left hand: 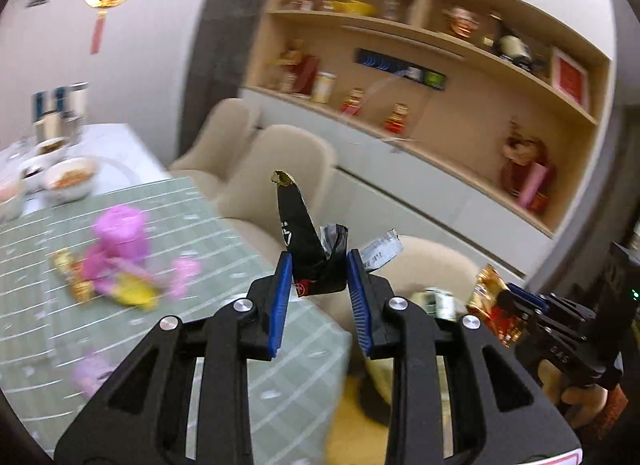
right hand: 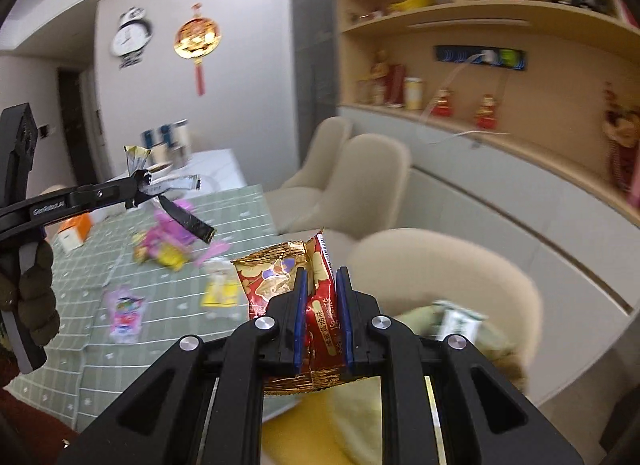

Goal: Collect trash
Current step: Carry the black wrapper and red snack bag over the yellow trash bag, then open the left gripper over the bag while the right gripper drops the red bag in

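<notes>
My left gripper is shut on a crumpled black and silver wrapper, held up in the air past the table's corner. In the right wrist view the left gripper shows side-on at the left, strips of the wrapper hanging from it. My right gripper is shut on a red and gold snack packet, also held in the air. It appears at the right of the left wrist view as the right gripper with the packet.
A table with a green checked cloth carries pink trash, a yellow wrapper, a pink packet, an orange and white box and bowls. Beige chairs stand beside it, wall shelves behind.
</notes>
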`<action>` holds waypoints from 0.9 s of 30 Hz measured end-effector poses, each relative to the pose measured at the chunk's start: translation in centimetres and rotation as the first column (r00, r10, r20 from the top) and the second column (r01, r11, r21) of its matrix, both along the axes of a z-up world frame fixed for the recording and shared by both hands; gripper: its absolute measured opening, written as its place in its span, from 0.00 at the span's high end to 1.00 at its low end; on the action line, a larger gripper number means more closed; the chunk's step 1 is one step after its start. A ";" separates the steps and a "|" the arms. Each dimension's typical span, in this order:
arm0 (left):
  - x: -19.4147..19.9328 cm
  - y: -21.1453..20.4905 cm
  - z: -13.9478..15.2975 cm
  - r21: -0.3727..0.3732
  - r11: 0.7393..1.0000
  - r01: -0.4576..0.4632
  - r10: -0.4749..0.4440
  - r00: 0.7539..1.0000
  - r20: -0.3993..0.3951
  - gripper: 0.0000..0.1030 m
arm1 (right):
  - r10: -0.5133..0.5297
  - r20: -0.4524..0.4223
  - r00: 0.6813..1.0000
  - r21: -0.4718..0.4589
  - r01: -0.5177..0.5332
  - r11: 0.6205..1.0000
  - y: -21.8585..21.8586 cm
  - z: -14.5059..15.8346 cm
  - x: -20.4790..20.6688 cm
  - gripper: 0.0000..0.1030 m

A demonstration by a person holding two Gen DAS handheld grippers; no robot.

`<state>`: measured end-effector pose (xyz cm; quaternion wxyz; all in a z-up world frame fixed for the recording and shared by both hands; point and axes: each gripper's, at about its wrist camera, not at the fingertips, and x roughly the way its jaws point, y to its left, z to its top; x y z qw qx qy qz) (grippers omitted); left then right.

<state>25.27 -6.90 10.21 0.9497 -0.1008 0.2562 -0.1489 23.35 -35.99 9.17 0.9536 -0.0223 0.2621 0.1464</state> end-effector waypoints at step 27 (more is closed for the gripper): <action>7.9 -25.2 -10.2 0.031 0.916 0.400 -0.366 0.865 -0.345 0.73 | -0.242 -0.056 0.969 0.058 0.245 0.968 -18.6 -3.5 2.1 0.85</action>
